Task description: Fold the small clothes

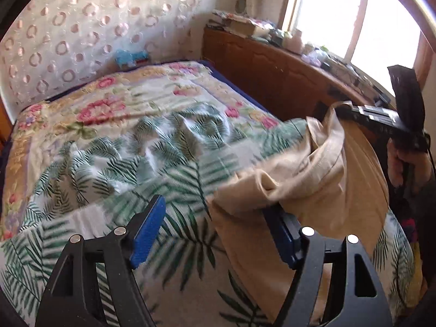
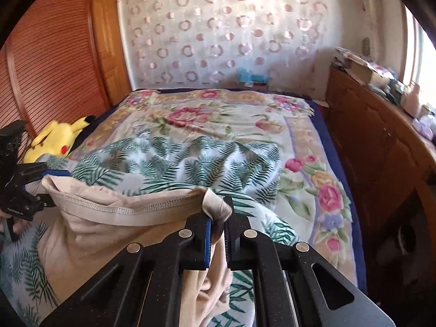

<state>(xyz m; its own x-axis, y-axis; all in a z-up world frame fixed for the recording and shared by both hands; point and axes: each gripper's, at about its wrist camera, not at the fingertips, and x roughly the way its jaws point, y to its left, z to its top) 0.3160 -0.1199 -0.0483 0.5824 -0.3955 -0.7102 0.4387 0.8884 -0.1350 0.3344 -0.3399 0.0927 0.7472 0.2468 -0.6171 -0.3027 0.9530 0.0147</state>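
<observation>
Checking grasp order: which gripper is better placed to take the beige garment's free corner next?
Left. The left gripper stands open with the beige garment draped over its right finger, none between the pads; the right gripper is already shut on the waistband's other end.

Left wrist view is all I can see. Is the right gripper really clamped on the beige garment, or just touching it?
Observer: Clamped. The right gripper is shut on a corner of the beige garment, right at its stitched hem.
Operator: Anything on the bed outside my frame?
Observer: A yellow plush toy lies at the bed's edge, beside a slatted wooden door.
Operator: Is the toy touching the garment?
Observer: No. It lies apart from it, with a strip of the leaf-print sheet between them.
</observation>
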